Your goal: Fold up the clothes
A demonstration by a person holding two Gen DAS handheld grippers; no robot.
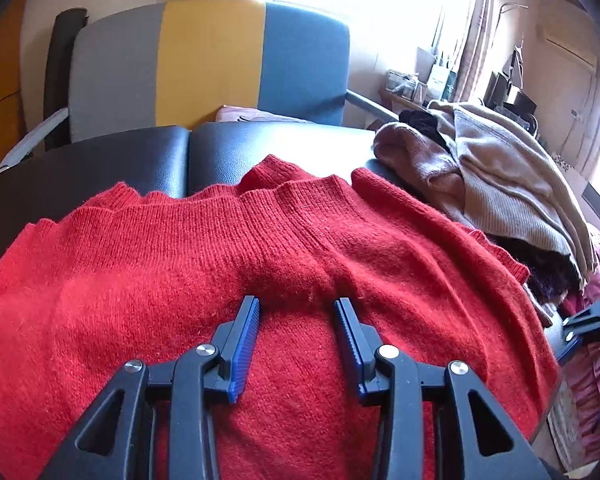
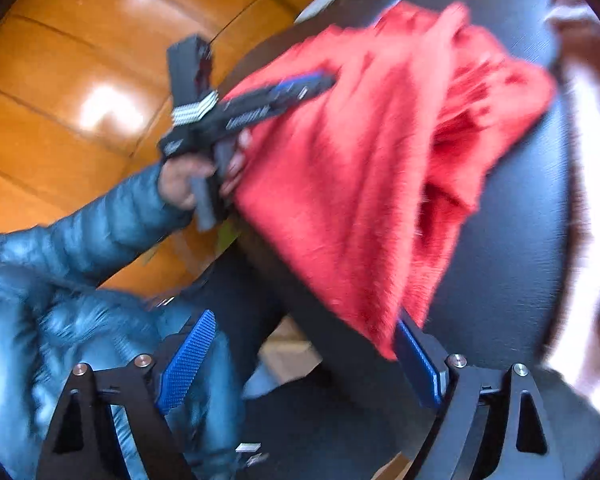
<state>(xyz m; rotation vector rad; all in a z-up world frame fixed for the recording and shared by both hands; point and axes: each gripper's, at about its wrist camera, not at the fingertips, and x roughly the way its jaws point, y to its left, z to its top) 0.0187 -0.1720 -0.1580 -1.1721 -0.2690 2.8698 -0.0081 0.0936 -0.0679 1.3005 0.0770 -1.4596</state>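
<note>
- Left gripper [image 1: 297, 305]: jaws parted with nothing clamped between them, tips resting on the red sweater [image 1: 180, 272].
- Right gripper [image 2: 304, 344]: jaws spread wide, empty, hovering at the sweater's near corner (view blurred).
- Red sweater: spread over the black table [image 1: 112, 160], rumpled on its far side.
- Just beside, to the right: heap of beige clothes [image 1: 492, 184], touching the sweater's edge.
- Beyond the table: grey, yellow and blue chair [image 1: 208, 64].
- Below: orange wood floor [image 2: 80, 80].

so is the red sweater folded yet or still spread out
Mostly spread out. The red sweater lies across the black table with rumpled overlaps near its right side, not a neat fold. The left gripper rests open on it.
</note>
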